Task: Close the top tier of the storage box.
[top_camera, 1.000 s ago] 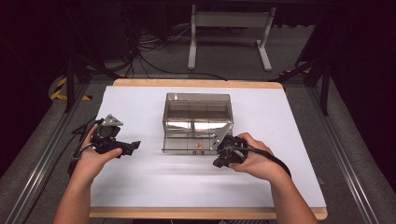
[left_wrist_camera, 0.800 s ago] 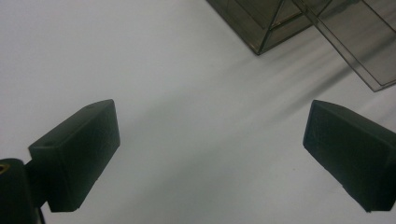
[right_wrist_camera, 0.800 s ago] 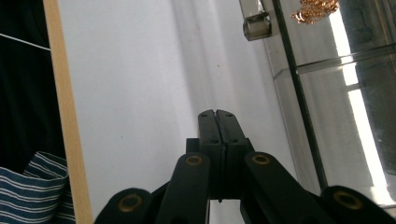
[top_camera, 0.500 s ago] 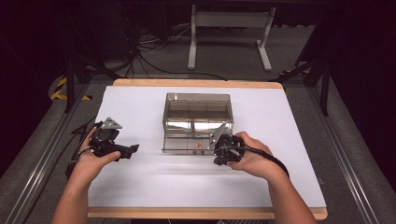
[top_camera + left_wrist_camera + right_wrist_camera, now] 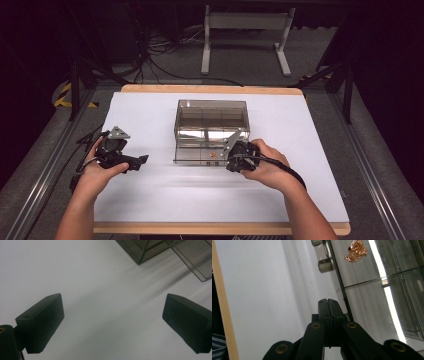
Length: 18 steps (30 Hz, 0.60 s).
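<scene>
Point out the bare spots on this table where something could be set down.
The white table cover is bare left of the clear box up to the far wooden edge, right of the box to the table's right edge, and along the near edge between the forearms. It is crowded at the box's near side, where the right tool sits; the left tool hovers nearby.

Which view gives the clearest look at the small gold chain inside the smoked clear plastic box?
The right gripper view: the tangled gold chain shows large and sharp through the smoked clear plastic box. In the high view it is a tiny orange speck. The left gripper view catches the box's corner.
</scene>
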Each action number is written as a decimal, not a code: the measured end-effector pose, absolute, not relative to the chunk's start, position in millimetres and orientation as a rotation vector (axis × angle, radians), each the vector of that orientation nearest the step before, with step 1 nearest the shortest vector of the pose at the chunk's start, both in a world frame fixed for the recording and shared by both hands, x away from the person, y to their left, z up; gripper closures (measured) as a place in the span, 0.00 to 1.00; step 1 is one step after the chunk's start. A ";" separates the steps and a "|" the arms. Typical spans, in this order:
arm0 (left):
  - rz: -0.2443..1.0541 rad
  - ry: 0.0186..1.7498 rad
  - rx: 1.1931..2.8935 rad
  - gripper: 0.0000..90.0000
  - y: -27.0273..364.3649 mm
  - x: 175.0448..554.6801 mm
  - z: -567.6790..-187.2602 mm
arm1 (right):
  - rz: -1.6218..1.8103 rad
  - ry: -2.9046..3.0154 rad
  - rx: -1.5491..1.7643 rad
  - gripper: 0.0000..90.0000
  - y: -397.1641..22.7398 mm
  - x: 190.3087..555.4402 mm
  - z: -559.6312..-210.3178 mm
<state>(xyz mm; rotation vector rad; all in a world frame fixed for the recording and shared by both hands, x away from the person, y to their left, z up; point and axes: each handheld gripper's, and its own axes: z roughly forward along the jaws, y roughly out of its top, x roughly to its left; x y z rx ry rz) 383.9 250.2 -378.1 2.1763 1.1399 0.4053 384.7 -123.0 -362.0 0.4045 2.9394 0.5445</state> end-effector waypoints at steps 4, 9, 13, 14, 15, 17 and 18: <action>0.405 1.139 2.177 0.05 250.3 383.9 -378.1 | 0.548 2.934 0.401 1.00 -120.8 384.1 -362.3; 0.411 1.138 2.173 0.05 250.8 383.7 -377.7 | 0.599 2.913 0.365 1.00 -114.9 384.6 -362.7; 0.411 1.138 2.173 0.05 250.9 383.7 -377.8 | 0.604 2.917 0.370 1.00 -110.0 383.8 -364.0; 0.410 1.138 2.174 0.05 250.7 383.7 -377.8 | 0.604 2.917 0.370 1.00 -110.0 383.8 -364.0; 0.409 1.138 2.176 0.05 250.5 383.6 -377.8 | 0.613 2.913 0.363 1.00 -109.3 384.5 -364.5; 0.411 1.137 2.174 0.05 250.1 383.6 -378.1 | 0.610 2.917 0.368 1.00 -108.4 384.4 -364.7; 0.411 1.137 2.174 0.05 250.1 383.7 -378.1 | 0.612 2.916 0.371 1.00 -108.0 384.0 -364.6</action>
